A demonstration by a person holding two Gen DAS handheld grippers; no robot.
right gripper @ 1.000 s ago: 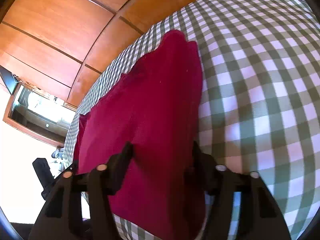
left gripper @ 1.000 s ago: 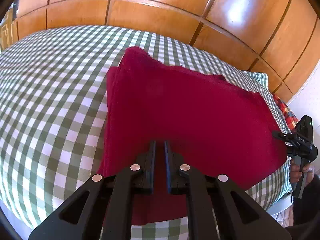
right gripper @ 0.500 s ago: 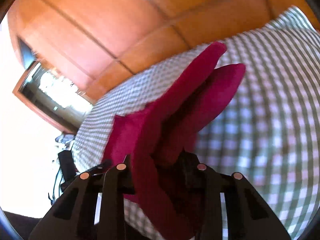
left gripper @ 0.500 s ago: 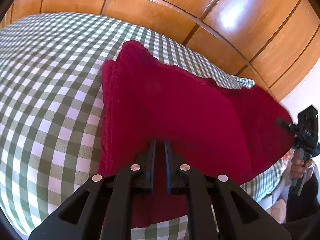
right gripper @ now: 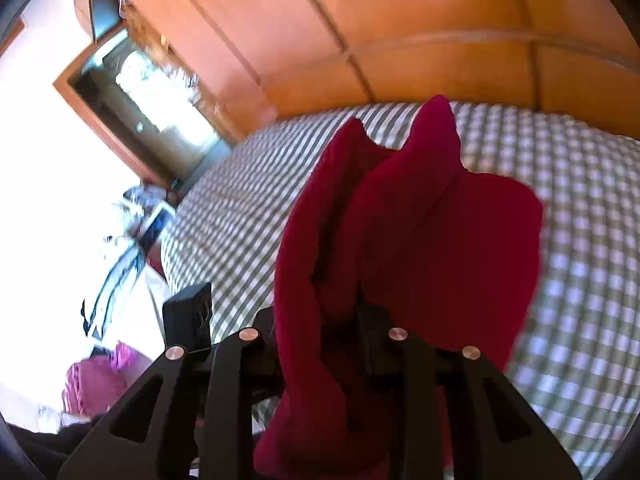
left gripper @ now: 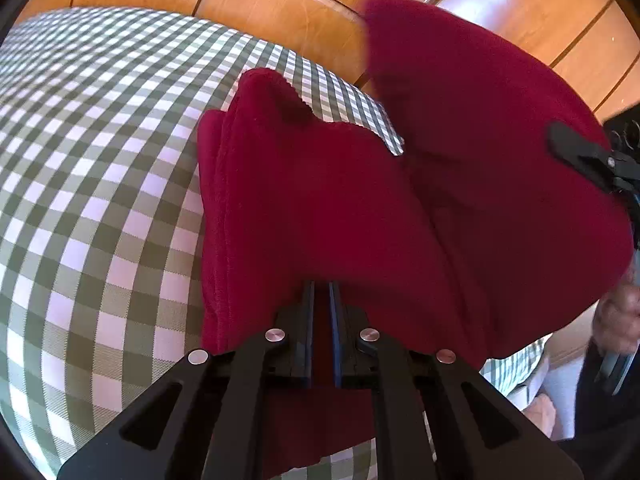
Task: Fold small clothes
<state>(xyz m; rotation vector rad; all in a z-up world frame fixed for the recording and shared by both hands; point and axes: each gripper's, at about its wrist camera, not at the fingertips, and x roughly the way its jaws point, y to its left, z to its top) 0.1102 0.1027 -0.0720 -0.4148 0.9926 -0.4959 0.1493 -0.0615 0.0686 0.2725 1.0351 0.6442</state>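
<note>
L gripper (left gripper: 322,308) up close, jaws nearly shut, narrow gap w/ the red cloth (left gripper: 320,208) pinched in it at the bed's near edge. R gripper (right gripper: 348,320) also clamped on the cloth, fabric bunched thick between its jaws and draping down over them, so that side is up off the bed and curling toward the L side. Rest of the cloth lies on the checked bedcover (left gripper: 100,160), mid-bed, left fold edge stacked in layers. Farther back, the cloth's far corner pokes up near the bed's far edge; wooden wardrobe panels (left gripper: 280,8) behind.

Risks, my read: lifted half is floppy and blurred in the L view. If it swings over crooked, edges won't line up w/ the lower layer. R grip looks bunched, so a layer could slip out mid-swing. L pinch tugging could drag the whole stack toward the near edge.
</note>
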